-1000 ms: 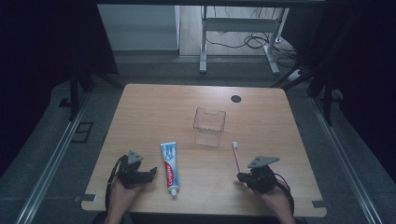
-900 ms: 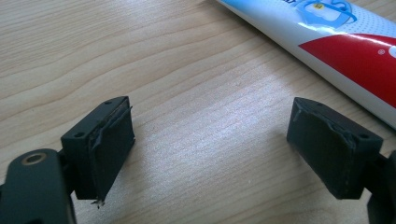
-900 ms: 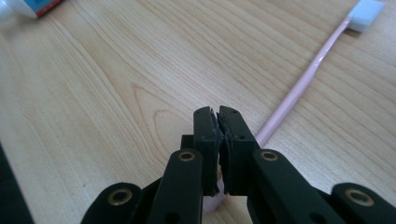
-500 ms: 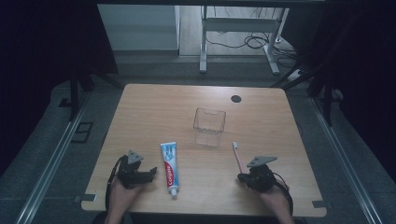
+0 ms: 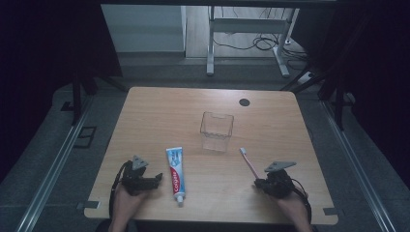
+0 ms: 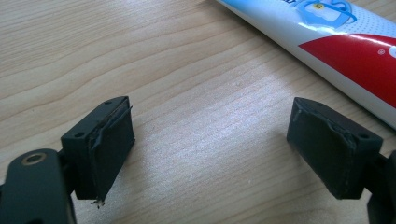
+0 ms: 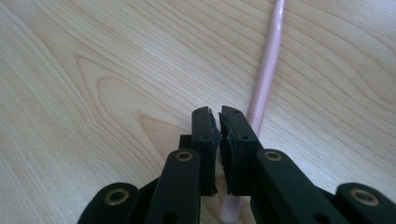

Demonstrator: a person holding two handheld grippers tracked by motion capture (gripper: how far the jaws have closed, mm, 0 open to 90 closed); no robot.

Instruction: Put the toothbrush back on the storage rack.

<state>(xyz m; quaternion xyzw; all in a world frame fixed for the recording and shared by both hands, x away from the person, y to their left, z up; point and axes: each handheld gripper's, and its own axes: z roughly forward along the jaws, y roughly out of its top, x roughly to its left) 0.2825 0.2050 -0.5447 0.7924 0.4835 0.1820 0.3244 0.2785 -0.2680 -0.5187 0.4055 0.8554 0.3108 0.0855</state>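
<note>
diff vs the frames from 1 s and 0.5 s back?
No visible change. The left tool rests open beside the toothpaste, the right tool shut by the toothbrush. Nothing taken hold of or let go; the clear cup has not moved.

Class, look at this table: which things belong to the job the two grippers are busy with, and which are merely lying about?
In the job:
- toothpaste tube, flat beside the open left gripper
- pink toothbrush, flat beside the shut right gripper
- clear container, probably where both will go

Lying about:
- dark round spot near the table's far edge
- cables on the floor beyond
</note>
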